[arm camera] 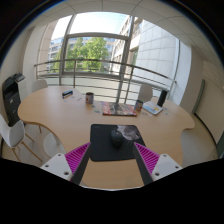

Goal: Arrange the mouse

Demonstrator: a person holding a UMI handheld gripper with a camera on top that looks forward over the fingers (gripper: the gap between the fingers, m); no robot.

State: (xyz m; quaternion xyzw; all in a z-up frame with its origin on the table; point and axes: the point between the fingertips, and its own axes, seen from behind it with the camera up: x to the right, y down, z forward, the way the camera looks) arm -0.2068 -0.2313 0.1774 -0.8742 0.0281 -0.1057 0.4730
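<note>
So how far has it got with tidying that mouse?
Mostly still ahead, it seems. The mouse sits on the black mat on the wooden table, so it may already be in place. The gripper is open, its fingers short of the mouse, holding nothing. Any grasping or nudging is left.

One worktop (60,120) of pale wood carried everything counted here. On it lay one black mouse mat (104,142), and on that mat sat one dark mouse (116,138). Farther back stood one cup (89,98), and one open book or magazine (121,108) lay near it. One light-coloured laptop (152,108) rested toward the far side. At least two pale chairs (14,133) stood beside the worktop. One gripper (112,157) showed two pink pads (78,155), spread apart.
</note>
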